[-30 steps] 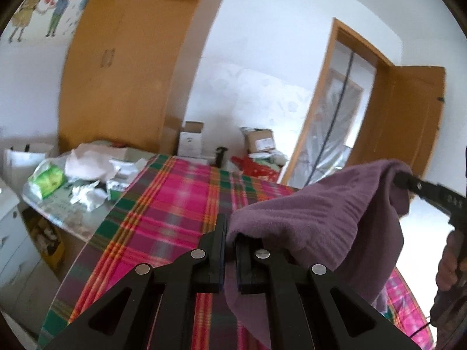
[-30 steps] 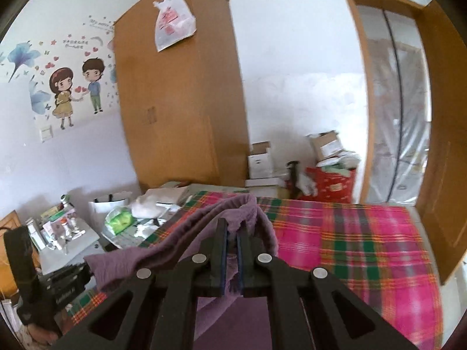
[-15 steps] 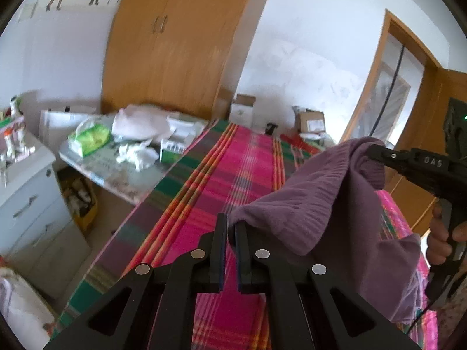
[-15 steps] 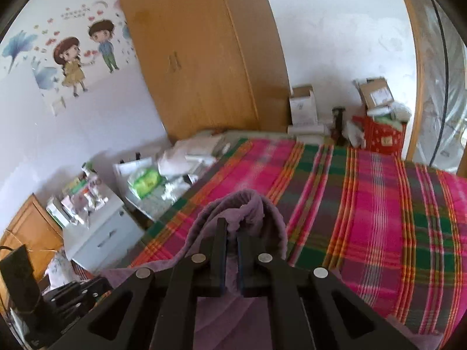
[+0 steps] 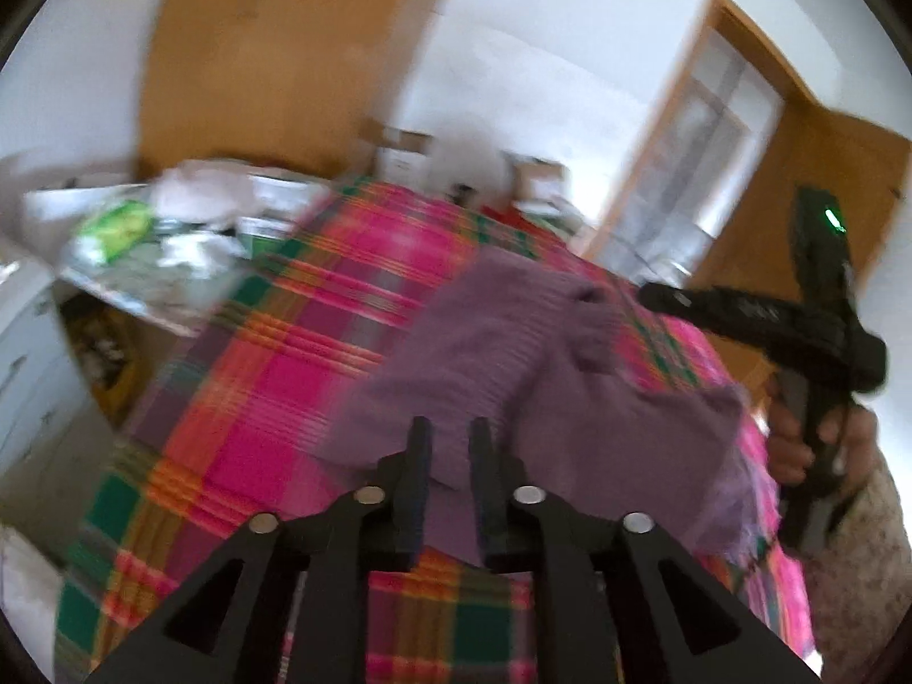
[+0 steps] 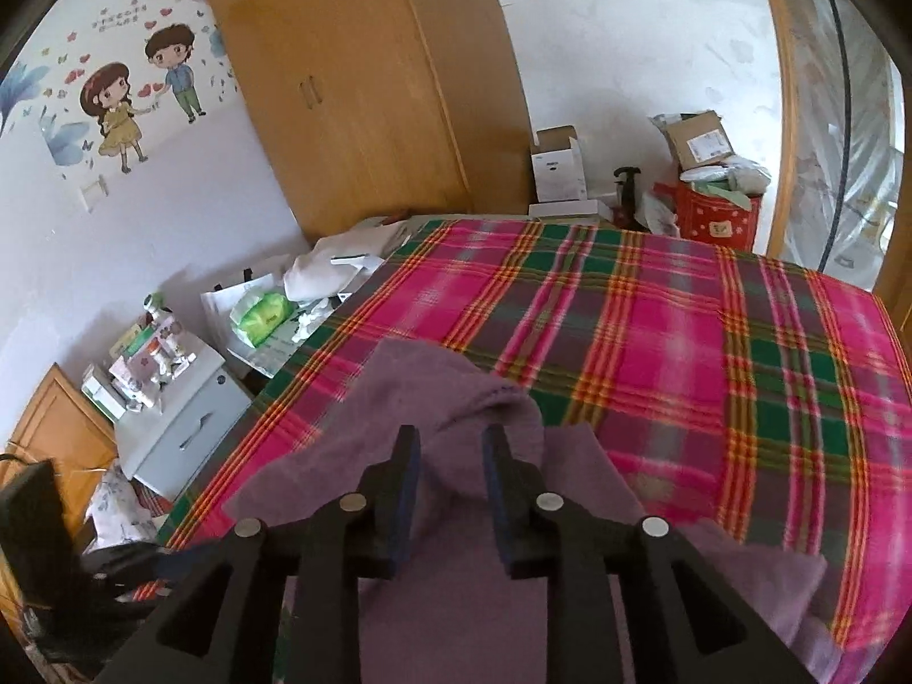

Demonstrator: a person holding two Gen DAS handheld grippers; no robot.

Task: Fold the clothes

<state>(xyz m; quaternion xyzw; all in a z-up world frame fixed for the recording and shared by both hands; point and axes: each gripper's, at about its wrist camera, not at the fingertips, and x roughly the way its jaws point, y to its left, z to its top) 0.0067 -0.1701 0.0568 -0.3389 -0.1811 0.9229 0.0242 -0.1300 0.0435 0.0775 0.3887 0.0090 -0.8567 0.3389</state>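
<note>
Left wrist view, blurred by motion, showed the purple garment (image 5: pixel 536 353) lying on the plaid bed (image 5: pixel 319 308), where half a second before it had hung in the air, pinched by both grippers. By now the jaws of the left gripper (image 5: pixel 450 433) stood spread, with cloth showing between them but not clamped; those of the right gripper (image 6: pixel 450 444) stood spread too, just above a raised hump of the fabric. To my eye, the garment had just been let go and laid down near the bed's near edge, rumpled, so flattening looked due. Beyond the bed's far end, an open cardboard box (image 6: pixel 558 162) showed nothing I could make out, and a red bag (image 6: pixel 718 216) held pale packets.
</note>
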